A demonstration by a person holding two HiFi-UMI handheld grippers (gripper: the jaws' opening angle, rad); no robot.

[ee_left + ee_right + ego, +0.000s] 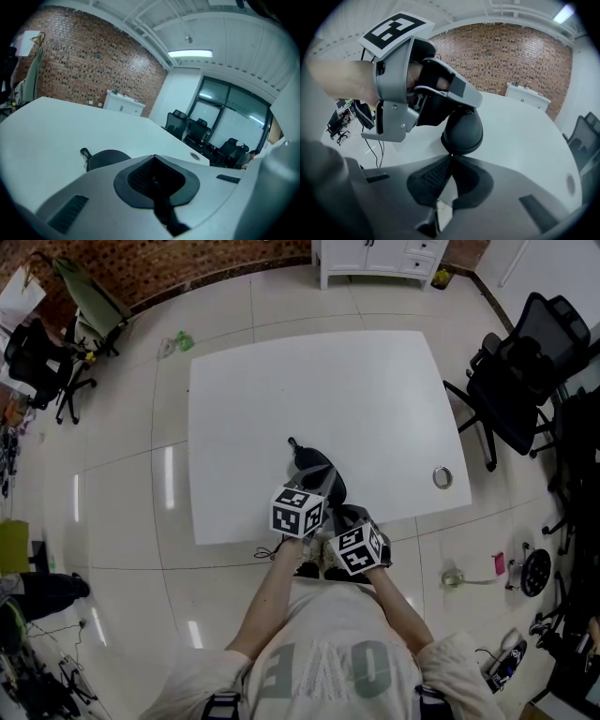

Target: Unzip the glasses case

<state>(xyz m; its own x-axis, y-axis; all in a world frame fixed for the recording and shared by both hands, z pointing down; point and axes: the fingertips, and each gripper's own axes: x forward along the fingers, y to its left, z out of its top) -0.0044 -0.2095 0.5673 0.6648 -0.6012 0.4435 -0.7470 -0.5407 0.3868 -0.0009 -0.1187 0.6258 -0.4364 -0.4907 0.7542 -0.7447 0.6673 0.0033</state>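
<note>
White table (pixel 375 399) carried the dark glasses case (pixel 312 468) by its near edge, about mid-length. My left gripper (pixel 153 157) was closed, tips just beside the case. My right gripper (pixel 451 155) was closed too, tips at the case's near rim; couldn't tell whether it pinched anything.

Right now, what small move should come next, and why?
Probably open the left tool and clamp the glasses case to steady it. Both tools are shut and neither visibly grips it; the right tool points at its near end.
</note>
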